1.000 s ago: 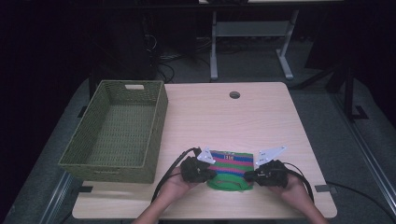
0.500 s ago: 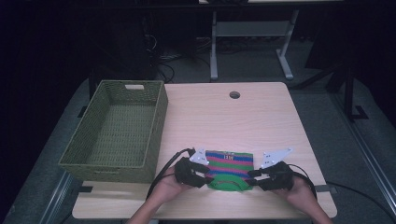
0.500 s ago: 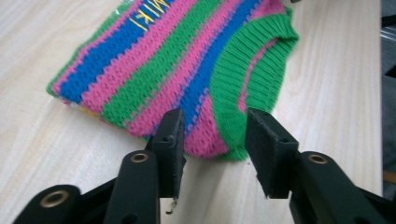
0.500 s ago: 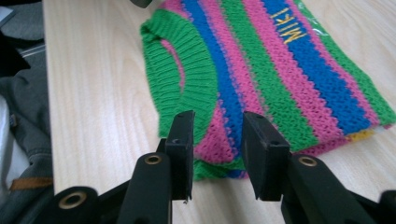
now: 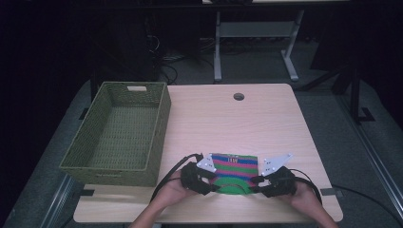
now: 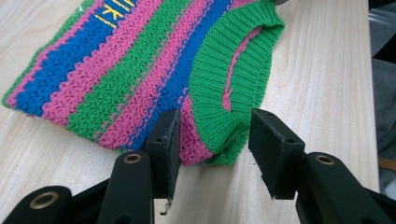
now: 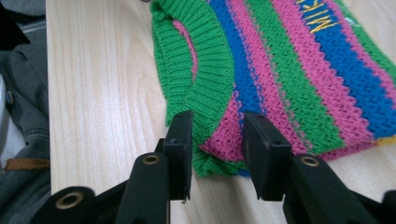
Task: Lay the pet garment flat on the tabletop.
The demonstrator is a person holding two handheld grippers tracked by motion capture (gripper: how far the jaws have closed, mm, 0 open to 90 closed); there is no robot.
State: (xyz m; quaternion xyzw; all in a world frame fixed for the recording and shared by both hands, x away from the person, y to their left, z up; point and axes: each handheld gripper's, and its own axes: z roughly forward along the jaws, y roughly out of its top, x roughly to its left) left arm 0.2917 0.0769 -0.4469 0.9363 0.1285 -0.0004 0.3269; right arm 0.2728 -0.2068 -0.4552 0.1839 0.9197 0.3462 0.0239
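A small knitted sweater point(image 5: 234, 167) with green, pink and blue stripes lies flat near the table's front edge, its green collar toward me. My left gripper point(image 5: 213, 186) sits at its near left corner and my right gripper point(image 5: 254, 183) at its near right corner. In the left gripper view the sweater point(image 6: 140, 70) has its shoulder corner between the parted jaws of the left gripper point(image 6: 212, 140). The right gripper point(image 7: 217, 140) likewise straddles a corner of the sweater point(image 7: 280, 70). Both pairs of jaws have just been opening, and the pads do not press the knit.
A green woven basket point(image 5: 160, 118) stands on the left part of the light wooden table point(image 5: 237, 123). A round cable hole point(image 5: 238, 96) sits near the far edge. Beyond the table are dark floor, cables and a metal stand.
Both hands stay at the sweater's near corners and the sweater lies in the same spot. The grippers look slightly drawn back toward the front edge.
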